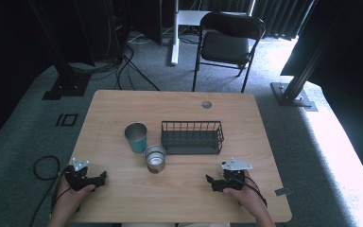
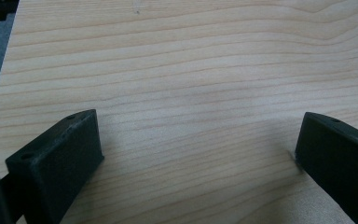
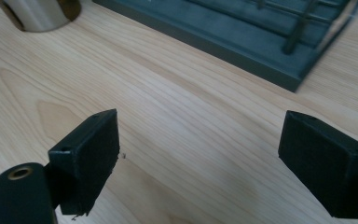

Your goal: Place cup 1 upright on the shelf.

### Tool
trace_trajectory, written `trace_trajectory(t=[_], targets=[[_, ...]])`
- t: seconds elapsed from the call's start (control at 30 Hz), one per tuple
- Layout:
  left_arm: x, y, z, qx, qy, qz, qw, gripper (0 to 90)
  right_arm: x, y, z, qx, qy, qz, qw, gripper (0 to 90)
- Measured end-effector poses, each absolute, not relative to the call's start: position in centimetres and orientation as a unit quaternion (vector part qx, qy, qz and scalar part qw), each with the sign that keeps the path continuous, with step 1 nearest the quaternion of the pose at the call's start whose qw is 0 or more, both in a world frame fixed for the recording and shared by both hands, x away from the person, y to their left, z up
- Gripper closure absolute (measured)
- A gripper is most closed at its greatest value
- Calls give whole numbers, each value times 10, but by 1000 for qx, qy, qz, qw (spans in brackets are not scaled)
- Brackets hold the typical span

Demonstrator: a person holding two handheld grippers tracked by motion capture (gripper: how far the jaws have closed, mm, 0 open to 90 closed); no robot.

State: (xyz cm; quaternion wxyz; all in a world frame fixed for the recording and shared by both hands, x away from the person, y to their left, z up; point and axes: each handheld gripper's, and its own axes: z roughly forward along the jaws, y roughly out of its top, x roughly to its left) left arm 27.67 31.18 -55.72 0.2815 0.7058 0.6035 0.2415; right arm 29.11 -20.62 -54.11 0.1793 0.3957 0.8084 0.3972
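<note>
A teal cup (image 1: 136, 137) stands upright near the middle of the wooden table (image 1: 123, 106). Just in front of it and to its right stands a shiny steel cup (image 1: 155, 158), whose base also shows in the right gripper view (image 3: 39, 14). A dark wire basket (image 1: 192, 137) sits right of the cups; its solid base edge (image 3: 242, 44) crosses the right gripper view. My left gripper (image 1: 101, 178) rests low at the table's front left, open over bare wood (image 2: 198, 149). My right gripper (image 1: 210, 182) sits at the front right, open and holding nothing (image 3: 200, 158).
A black folding chair (image 1: 229, 42) stands beyond the table's far edge. A round cable hole (image 1: 206, 104) sits near that edge. Cables (image 1: 123, 71) trail on the grey carpet at the back left, and dark frame posts (image 1: 298, 80) stand at both far corners.
</note>
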Motion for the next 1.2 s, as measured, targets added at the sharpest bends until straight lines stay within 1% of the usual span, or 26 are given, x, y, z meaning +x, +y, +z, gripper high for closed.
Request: trace_trajectory(t=[0.73, 1.2], targets=[[277, 312, -557, 706, 604, 241, 282, 11, 297, -155, -533, 354, 815, 432, 153, 121], [277, 312, -557, 706, 604, 241, 282, 11, 300, -130, -530, 329, 822, 440, 146, 121]])
